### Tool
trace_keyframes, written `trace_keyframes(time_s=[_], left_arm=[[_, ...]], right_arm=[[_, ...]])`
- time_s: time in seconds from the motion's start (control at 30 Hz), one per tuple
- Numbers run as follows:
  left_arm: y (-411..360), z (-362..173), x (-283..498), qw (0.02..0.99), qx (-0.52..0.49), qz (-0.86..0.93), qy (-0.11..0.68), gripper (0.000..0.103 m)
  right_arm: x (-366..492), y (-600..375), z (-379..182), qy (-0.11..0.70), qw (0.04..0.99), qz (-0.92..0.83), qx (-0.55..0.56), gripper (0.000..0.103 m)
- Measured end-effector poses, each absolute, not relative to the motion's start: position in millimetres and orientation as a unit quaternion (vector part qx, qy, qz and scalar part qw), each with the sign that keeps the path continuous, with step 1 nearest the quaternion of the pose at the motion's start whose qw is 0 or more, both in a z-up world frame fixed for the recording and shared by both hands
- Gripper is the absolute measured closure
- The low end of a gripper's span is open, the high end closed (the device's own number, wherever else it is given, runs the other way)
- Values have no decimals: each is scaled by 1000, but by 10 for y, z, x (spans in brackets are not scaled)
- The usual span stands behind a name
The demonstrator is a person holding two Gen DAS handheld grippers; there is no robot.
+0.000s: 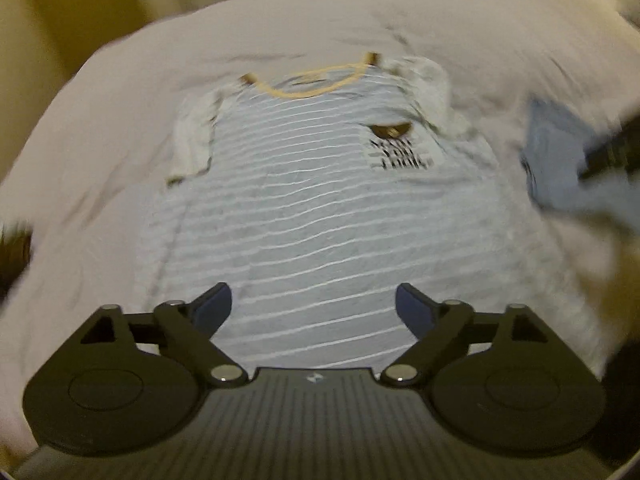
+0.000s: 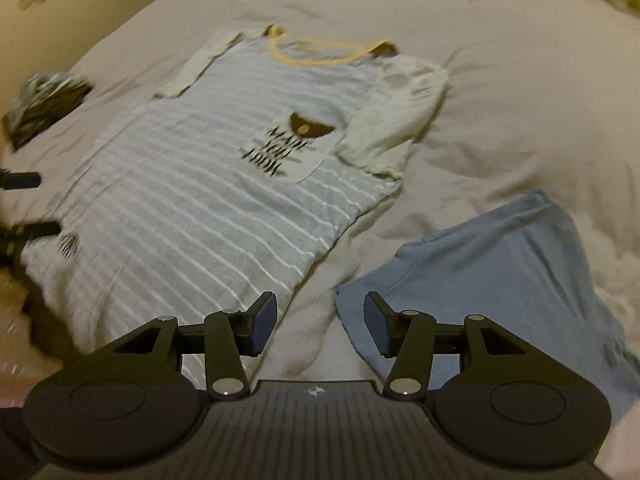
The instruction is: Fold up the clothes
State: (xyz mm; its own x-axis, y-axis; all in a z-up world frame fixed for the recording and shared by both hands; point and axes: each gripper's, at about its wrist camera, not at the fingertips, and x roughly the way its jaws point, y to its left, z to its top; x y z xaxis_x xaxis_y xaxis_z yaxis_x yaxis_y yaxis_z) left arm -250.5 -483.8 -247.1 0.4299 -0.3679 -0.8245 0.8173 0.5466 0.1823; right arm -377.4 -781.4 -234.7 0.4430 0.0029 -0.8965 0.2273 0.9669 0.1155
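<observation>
Pale bedsheet, striped shirt, blue garment beside

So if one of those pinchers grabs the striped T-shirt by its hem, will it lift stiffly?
Probably not: the striped T-shirt lies flat and wrinkled on the bedsheet, so it would likely droop. It looks thin, probably light.

Home bedroom: rumpled pale bedsheet over soft mattress, clothes laid out, cream wall behind.
</observation>
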Motion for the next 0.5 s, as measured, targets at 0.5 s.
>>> trace_keyframes(time_s=[0.5], left_arm=[[-3101, -2983, -2600, 607, 542, -527, 246, 16]], right_arm=[[-4289, -5904, -2602, 581, 809, -89, -11, 48]])
